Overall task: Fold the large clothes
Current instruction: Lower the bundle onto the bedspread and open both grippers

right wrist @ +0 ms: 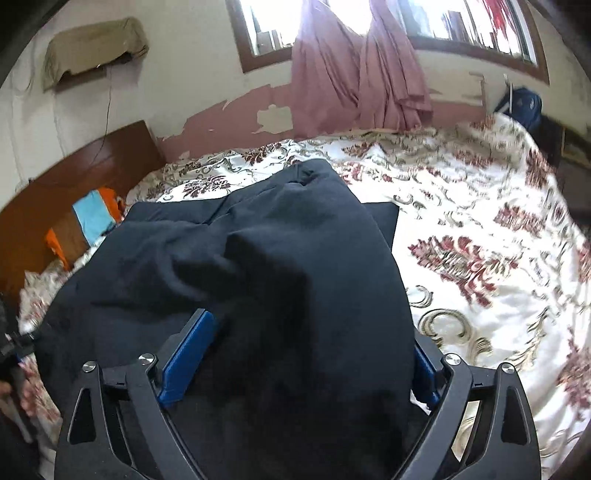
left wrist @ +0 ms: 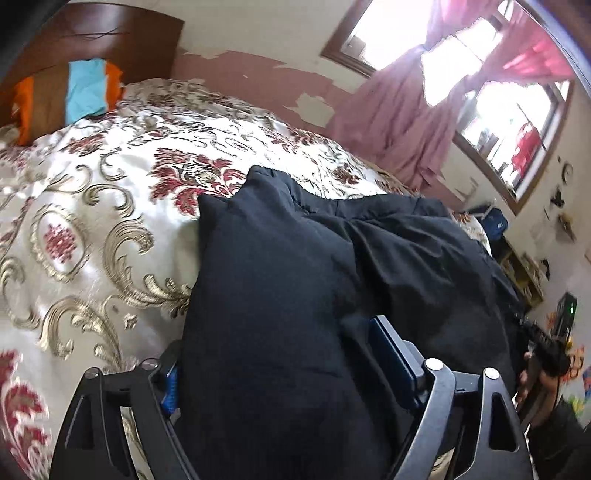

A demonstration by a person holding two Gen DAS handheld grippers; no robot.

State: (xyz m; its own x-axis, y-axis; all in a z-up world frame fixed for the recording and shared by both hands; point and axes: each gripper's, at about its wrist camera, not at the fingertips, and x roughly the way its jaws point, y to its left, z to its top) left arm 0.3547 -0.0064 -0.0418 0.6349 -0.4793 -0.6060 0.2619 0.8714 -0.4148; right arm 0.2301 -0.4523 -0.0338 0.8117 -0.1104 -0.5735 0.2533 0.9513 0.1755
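Left wrist view
Garment: a dark navy garment (left wrist: 295, 277) lies bunched on a bed, folds running up from the bottom of the frame to a blunt corner near the middle.
Left gripper: the left gripper (left wrist: 284, 365) stands wide apart, a hump of the cloth rising between its blue pads (left wrist: 391, 354); the pads flank the fabric loosely and do not pinch it.
Bedspread: a white bedspread (left wrist: 92, 221) with red flowers and gold scrolls spreads to the left of the cloth.
Background: a brown headboard (left wrist: 110, 33) carries orange and light-blue cloth (left wrist: 86, 90); a pink curtain (left wrist: 399, 114) hangs by a bright window.

Right wrist view
Garment: the same dark garment (right wrist: 258, 266) fills the centre, heaped over the bedspread (right wrist: 480, 240).
Right gripper: the right gripper (right wrist: 306, 350) is spread wide too, cloth mounded between its blue pads (right wrist: 188, 354); the right-side pad is mostly hidden by fabric, and no squeeze shows.
Background: pink curtain (right wrist: 354, 70) under the window, headboard (right wrist: 74, 173) at left.
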